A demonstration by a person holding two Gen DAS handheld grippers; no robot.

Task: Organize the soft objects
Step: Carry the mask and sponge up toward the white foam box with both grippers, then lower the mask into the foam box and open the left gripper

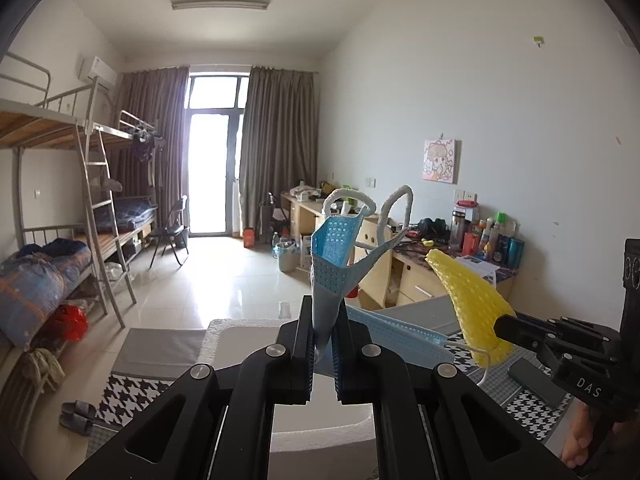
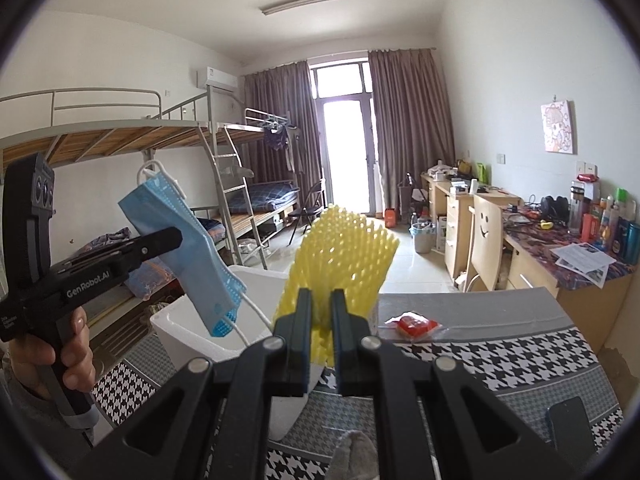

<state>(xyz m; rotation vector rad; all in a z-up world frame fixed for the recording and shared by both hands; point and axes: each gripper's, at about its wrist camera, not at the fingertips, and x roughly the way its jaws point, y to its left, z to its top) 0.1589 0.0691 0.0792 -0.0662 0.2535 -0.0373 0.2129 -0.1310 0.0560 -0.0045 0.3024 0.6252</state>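
The left tool is clamped on a pale blue pleated face mask, and the right tool pinches a yellow foam mesh sleeve. Both soft items hang lifted above the white foam box on the houndstooth-covered surface, likely for dropping in.

The right gripper is clamped on a yellow foam net, which stands upright between its jaws. To the left, a hand holds the left gripper, which grips a blue face mask hanging above a white foam box at the table's left edge. On the table, with its black-and-white checked cloth, a red packet lies near the far edge and a dark phone near the right edge.
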